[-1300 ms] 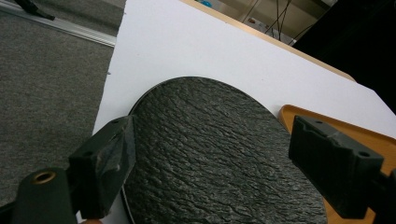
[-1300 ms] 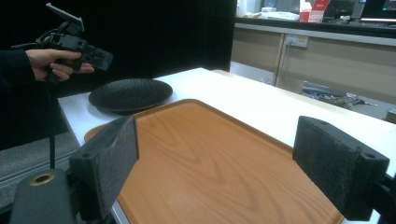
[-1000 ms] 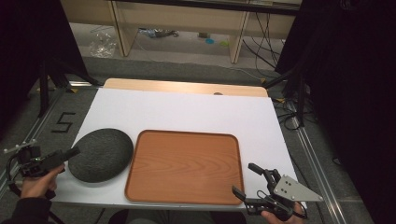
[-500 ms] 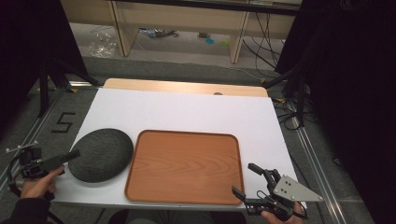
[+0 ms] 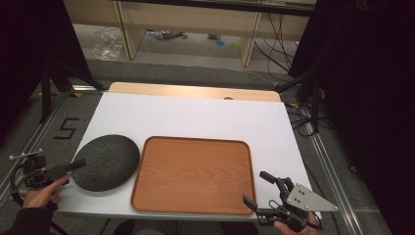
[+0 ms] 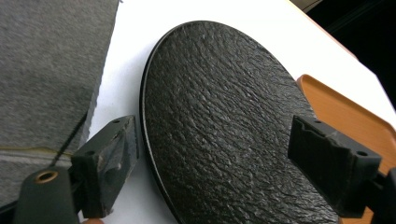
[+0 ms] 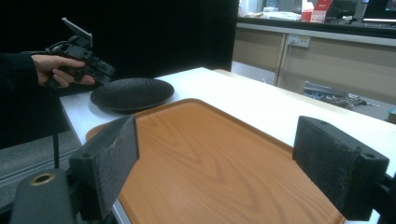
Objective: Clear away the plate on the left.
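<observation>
Black bumpy plate (image 5: 104,161) sits on the white table (image 5: 195,120), just left of the wooden tray (image 5: 193,176). Left gripper (image 5: 73,165) and right gripper (image 5: 258,190) are wide open, holding nothing. A "5" (image 5: 65,128) marks the floor.

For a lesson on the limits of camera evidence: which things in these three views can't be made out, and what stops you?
- Black plate: near rim cut off by the bottom edge of the left gripper view.
- Wooden tray: near edge hidden behind the right gripper jaws in its own view.
- Items on the floor beyond the table: too small and blurred in the high view.
- Left gripper: whether it touches the plate is unclear there.
</observation>
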The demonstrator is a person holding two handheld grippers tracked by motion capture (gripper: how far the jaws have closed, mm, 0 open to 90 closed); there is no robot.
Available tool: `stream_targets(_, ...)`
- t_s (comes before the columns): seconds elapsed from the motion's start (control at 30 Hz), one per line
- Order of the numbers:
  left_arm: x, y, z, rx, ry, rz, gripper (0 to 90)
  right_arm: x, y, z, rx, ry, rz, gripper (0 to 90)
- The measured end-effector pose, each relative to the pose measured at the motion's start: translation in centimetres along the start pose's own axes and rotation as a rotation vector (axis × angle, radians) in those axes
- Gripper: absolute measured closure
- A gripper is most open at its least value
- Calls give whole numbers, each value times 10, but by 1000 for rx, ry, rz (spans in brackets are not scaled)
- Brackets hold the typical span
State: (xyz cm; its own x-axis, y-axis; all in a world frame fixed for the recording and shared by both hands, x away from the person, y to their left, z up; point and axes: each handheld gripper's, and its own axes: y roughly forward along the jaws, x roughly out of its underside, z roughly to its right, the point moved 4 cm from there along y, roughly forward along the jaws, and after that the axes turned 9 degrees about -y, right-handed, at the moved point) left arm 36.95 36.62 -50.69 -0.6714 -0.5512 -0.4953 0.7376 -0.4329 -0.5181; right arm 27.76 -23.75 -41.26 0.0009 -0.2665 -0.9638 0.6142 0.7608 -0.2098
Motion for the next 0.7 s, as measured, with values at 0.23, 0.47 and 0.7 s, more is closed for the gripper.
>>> stream_targets(0.23,3,3,-3,15,-26,-38,163,0,1,0,4,0,22,156)
stream_targets(0.47,6,7,-3,35,-47,-76,175,0,1,0,6,-3,15,157)
stream_targets(0.7,10,10,-4,41,-61,-121,189,0,0,1,17,-10,10,156)
